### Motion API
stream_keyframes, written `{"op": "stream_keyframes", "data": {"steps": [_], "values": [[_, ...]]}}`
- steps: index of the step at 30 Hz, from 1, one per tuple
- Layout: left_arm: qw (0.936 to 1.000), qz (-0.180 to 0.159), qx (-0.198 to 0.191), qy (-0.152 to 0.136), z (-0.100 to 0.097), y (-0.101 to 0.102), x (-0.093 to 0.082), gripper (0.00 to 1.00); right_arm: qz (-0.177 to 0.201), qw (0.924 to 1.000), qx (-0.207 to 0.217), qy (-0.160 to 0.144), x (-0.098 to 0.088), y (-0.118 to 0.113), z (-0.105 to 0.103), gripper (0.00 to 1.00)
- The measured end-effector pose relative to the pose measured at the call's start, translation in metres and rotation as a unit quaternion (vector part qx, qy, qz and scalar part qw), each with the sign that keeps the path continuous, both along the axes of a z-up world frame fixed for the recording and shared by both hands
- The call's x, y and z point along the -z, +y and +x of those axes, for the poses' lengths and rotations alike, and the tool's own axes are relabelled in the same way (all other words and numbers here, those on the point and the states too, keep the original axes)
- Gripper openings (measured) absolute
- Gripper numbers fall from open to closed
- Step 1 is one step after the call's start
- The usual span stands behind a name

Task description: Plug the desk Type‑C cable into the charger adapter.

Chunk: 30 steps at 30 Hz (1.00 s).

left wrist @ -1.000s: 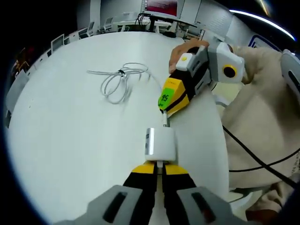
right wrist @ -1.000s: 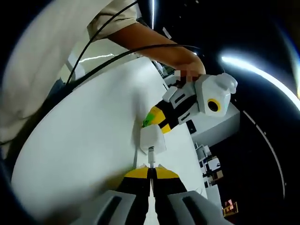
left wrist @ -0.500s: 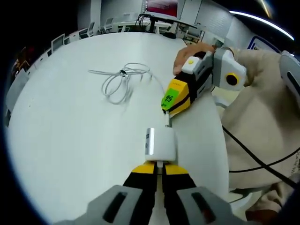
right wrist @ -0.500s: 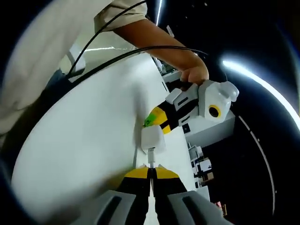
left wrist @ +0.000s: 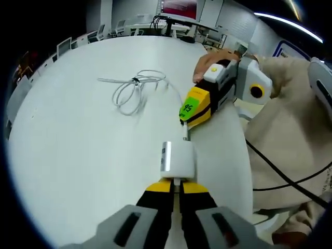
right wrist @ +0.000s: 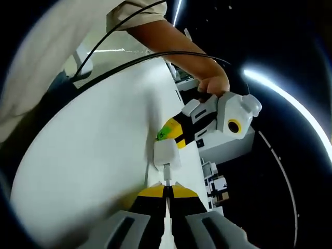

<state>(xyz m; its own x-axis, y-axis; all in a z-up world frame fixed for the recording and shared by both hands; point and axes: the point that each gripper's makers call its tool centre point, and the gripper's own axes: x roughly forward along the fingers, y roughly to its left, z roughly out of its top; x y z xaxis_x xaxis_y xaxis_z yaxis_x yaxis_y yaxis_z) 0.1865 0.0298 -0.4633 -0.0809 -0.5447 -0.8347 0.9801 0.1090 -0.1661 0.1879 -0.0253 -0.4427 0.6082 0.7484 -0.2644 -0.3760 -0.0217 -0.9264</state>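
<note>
My left gripper (left wrist: 177, 182) is shut on the white charger adapter (left wrist: 177, 158), held just over the round white table (left wrist: 78, 145). From the right comes my right gripper (left wrist: 185, 123), shut on the Type-C plug (left wrist: 185, 136), whose tip meets the adapter's far end. How deep the plug sits I cannot tell. The white cable (left wrist: 132, 91) lies coiled on the table behind. In the right gripper view, my right gripper (right wrist: 166, 188) pinches the plug (right wrist: 167, 173) right under the adapter (right wrist: 167, 154), and the left gripper (right wrist: 171, 136) holds that from the far side.
A person in beige clothes (left wrist: 290, 129) stands at the table's right edge, with black leads (left wrist: 280, 176) hanging across. Chairs (left wrist: 67, 45) and desks stand beyond the table's far rim.
The right gripper has shifted and rolled slightly, still at the adapter's end. The left gripper and adapter have stayed put. The coil has not moved.
</note>
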Motion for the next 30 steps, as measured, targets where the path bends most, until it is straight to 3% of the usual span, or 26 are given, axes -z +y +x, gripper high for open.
{"op": "stream_keyframes", "data": {"steps": [7,13,30], "values": [[0.9999,-0.012,-0.002,0.011,0.002,0.001,0.000,0.05,-0.003,0.9988,0.013,-0.046,-0.004,0.000,0.003,0.04],[0.9994,-0.023,-0.001,0.026,0.003,0.001,0.000,0.05,-0.054,0.9943,0.000,-0.092,-0.005,0.001,0.003,0.04],[0.9991,-0.027,0.003,0.033,0.010,0.001,-0.001,0.05,-0.085,0.9863,-0.003,-0.141,-0.014,0.003,0.006,0.04]]}}
